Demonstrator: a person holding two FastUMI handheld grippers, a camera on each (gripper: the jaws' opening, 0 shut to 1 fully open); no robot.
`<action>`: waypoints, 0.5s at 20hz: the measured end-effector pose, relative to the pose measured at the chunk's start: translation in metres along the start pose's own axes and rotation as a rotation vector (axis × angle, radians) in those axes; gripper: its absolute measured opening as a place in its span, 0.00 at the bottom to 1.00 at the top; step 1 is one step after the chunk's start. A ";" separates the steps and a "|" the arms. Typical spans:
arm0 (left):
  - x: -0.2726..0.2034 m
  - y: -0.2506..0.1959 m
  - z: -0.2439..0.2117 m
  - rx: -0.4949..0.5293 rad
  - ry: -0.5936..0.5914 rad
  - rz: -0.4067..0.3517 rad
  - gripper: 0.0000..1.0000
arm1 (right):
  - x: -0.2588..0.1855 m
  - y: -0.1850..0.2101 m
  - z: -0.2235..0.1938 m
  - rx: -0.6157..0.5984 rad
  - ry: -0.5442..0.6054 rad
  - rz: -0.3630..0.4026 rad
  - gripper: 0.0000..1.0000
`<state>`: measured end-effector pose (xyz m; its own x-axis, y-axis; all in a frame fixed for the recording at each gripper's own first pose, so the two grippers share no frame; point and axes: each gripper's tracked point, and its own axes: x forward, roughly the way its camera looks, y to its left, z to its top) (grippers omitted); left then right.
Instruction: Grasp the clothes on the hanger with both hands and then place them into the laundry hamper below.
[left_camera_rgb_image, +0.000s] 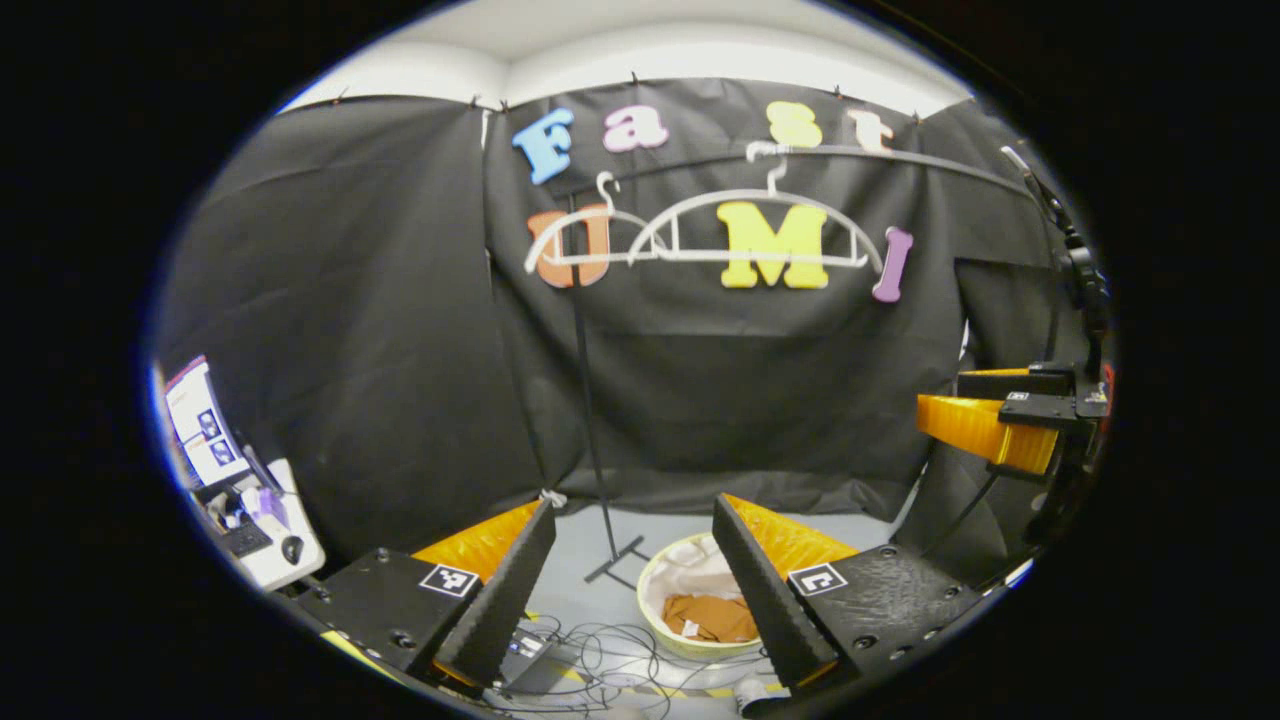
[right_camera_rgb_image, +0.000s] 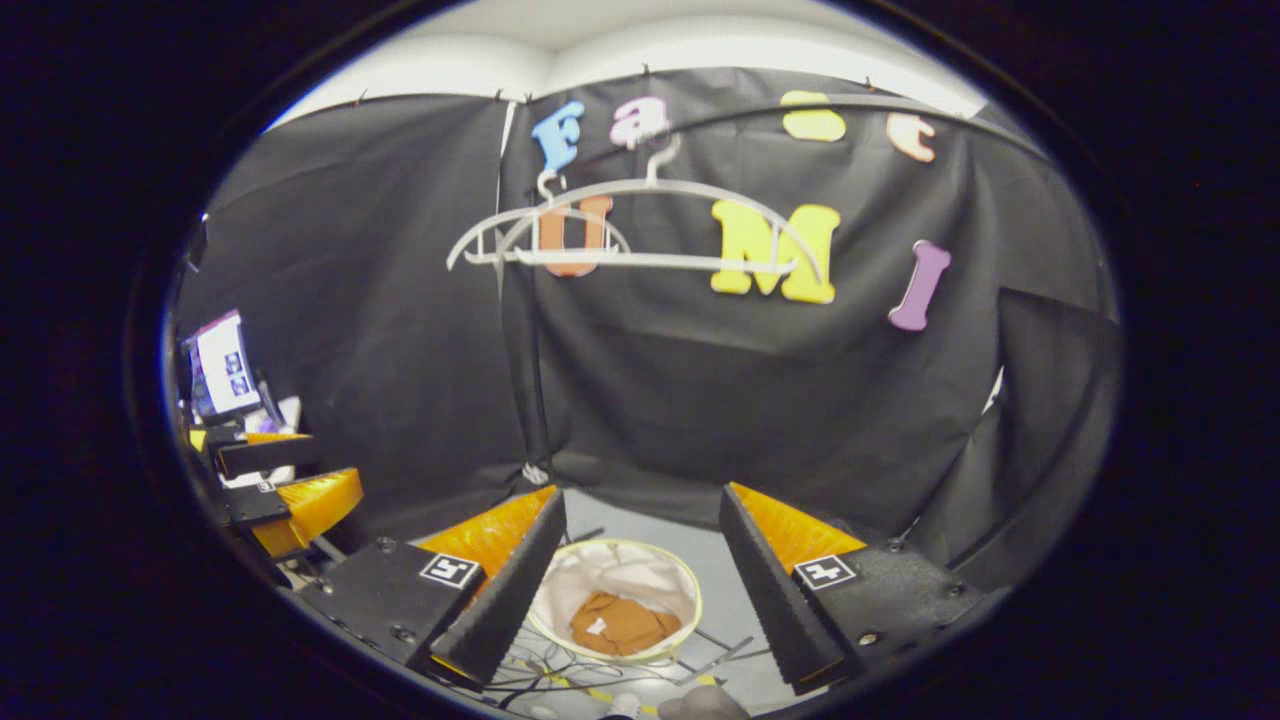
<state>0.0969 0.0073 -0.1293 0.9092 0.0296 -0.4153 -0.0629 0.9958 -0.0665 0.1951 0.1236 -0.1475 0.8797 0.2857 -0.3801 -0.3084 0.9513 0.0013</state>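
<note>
Both the left gripper (left_camera_rgb_image: 630, 580) and right gripper (right_camera_rgb_image: 635, 570) gape empty; below them, brown clothes (right_camera_rgb_image: 620, 622) lie in the hamper (right_camera_rgb_image: 690, 590), hangers (left_camera_rgb_image: 700, 235) apparently bare, so the task looks finished.

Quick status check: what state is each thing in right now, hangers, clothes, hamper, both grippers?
Hangers: two, bare, hanging on the rail.
Clothes: brown, crumpled, lying in the hamper.
Hamper: upright on the floor, open top, holding the clothes.
Left gripper: open, fingers wide apart, holding nothing.
Right gripper: open, fingers wide apart, holding nothing, above the hamper.
</note>
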 end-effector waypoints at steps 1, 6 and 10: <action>-0.020 0.010 0.011 -0.007 -0.035 0.005 0.92 | -0.020 0.008 0.010 0.010 -0.032 0.001 1.00; -0.103 0.051 0.064 -0.013 -0.198 0.075 0.94 | -0.101 0.033 0.051 0.039 -0.185 0.027 1.00; -0.146 0.056 0.088 -0.054 -0.283 0.072 0.96 | -0.137 0.025 0.067 0.076 -0.259 0.021 1.00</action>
<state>-0.0031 0.0663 0.0070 0.9797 0.1303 -0.1521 -0.1460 0.9845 -0.0974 0.0912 0.1165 -0.0340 0.9398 0.3162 -0.1298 -0.3080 0.9481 0.0794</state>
